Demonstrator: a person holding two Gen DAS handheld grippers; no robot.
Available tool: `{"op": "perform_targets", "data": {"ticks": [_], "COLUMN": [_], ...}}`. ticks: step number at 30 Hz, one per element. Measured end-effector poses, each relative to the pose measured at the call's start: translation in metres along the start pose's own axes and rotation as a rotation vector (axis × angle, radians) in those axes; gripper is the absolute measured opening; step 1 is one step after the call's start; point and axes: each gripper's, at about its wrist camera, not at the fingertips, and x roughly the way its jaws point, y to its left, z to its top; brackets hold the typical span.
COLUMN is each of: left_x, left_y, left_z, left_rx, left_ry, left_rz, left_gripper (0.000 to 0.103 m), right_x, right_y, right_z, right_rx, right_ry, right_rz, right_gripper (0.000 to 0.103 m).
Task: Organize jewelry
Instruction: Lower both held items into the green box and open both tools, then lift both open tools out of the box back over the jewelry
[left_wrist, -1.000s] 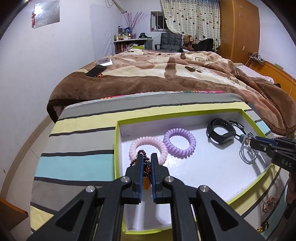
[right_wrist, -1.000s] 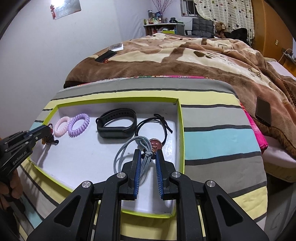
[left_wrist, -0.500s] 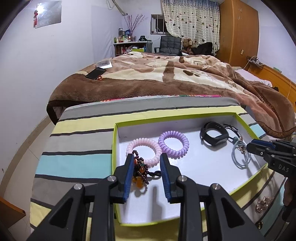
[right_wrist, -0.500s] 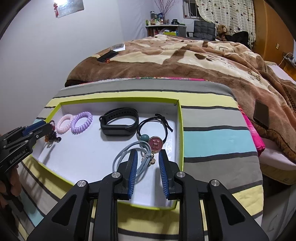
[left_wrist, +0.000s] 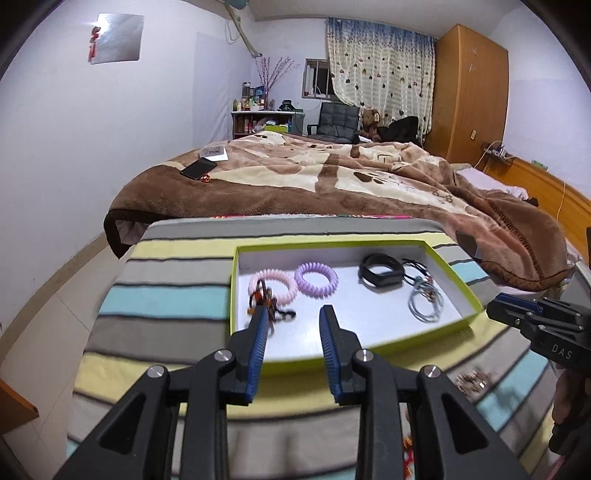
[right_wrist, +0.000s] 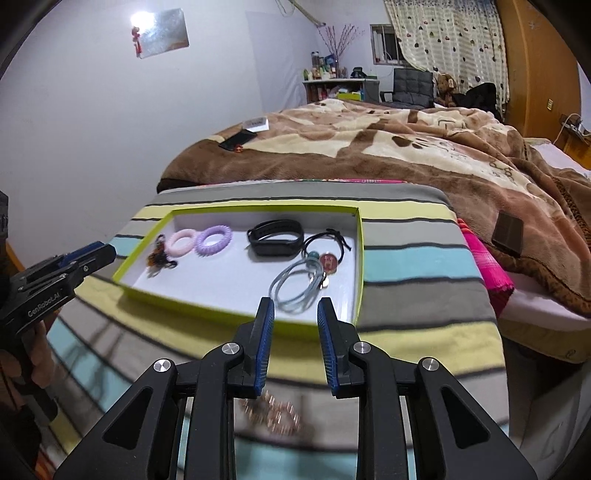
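Observation:
A green-rimmed white tray (left_wrist: 454, 321) (right_wrist: 229, 314) lies on the striped cloth. In it are a dark beaded bracelet (left_wrist: 267, 301) (right_wrist: 159, 254), a pink coil tie (left_wrist: 273, 285) (right_wrist: 181, 240), a purple coil tie (left_wrist: 316, 280) (right_wrist: 214, 239), a black wristband (left_wrist: 380, 275) (right_wrist: 275, 240), a black charm cord (right_wrist: 327, 254) and grey-blue elastic loops (left_wrist: 424, 304) (right_wrist: 299, 286). My left gripper (left_wrist: 293, 314) is open and empty, above the tray's near left. My right gripper (right_wrist: 294, 306) is open and empty over the tray's near edge.
A gold chain piece (right_wrist: 275, 411) (left_wrist: 472, 380) lies on the cloth in front of the tray, under my right gripper. Small red bits (left_wrist: 408, 443) lie near it. The bed with a brown blanket (left_wrist: 332, 181) is behind, with a phone (left_wrist: 197, 168) on it.
Both grippers opened and pulled back and up from the tray. The beaded bracelet was let go by the pink tie; the grey-blue loops were let go at the tray's right.

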Motion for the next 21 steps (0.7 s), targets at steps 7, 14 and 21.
{"op": "perform_targets", "data": {"ticks": [7,14,21], "left_x": [-0.035,-0.066,-0.092], "left_y": [-0.007,-0.021,-0.034], "left_z": [-0.029,-0.053,-0.071], "left_rx": [-0.013,0.008,0.035], "left_ry": [-0.014,-0.035,-0.051], "left_rz": [-0.010,-0.022,-0.053], "left_gripper": [0.030,0.030,0.030], "right_x": [-0.043,-0.076,-0.095], "right_y": [0.009,0.017,0.021], "right_z": [-0.030,-0.060,-0.079], "right_rx": [0.014,0.022,0.032], "right_ry": [-0.039,-0.054,-0.060], "right_rz": [0.034,0.062,0.077], "right_gripper": [0.025,0.025,0.025]}}
